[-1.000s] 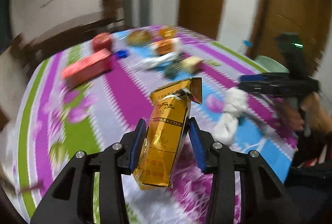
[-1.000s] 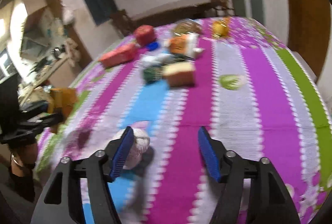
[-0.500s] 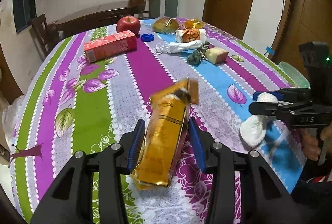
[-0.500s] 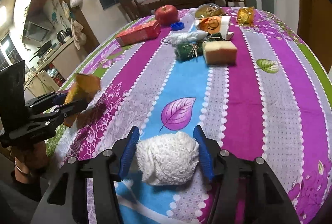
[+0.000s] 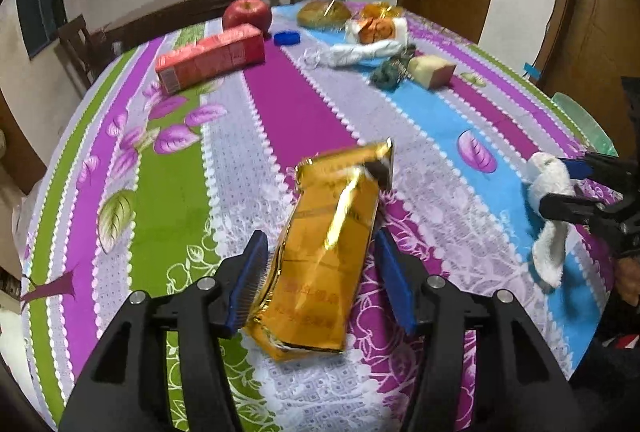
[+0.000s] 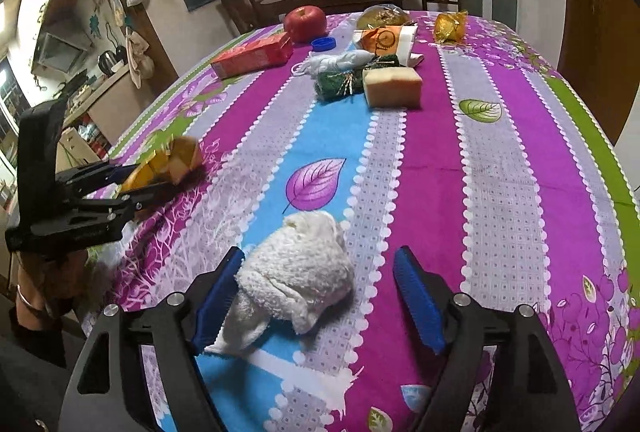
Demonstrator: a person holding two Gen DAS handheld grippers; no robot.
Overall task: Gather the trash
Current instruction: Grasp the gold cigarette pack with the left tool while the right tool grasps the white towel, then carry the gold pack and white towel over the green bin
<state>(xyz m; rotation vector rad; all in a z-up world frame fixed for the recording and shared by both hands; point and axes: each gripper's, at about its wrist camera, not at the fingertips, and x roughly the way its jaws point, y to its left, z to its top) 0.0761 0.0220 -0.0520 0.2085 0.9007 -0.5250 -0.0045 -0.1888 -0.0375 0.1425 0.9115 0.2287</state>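
On a striped, leaf-patterned counter [image 6: 500, 192] in a dim dining room, the left tool [image 5: 324, 276] straddles a gold packet [image 5: 324, 264], spread open, and the right tool [image 6: 320, 300] gapes around a white rag [image 6: 300, 272].

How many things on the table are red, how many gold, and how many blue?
Red: 2, round red apple and long red carton.
Gold: 2, shiny gold foil pack and crumpled gold wrapper.
Blue: 1, small blue bottle cap.
Total: 5
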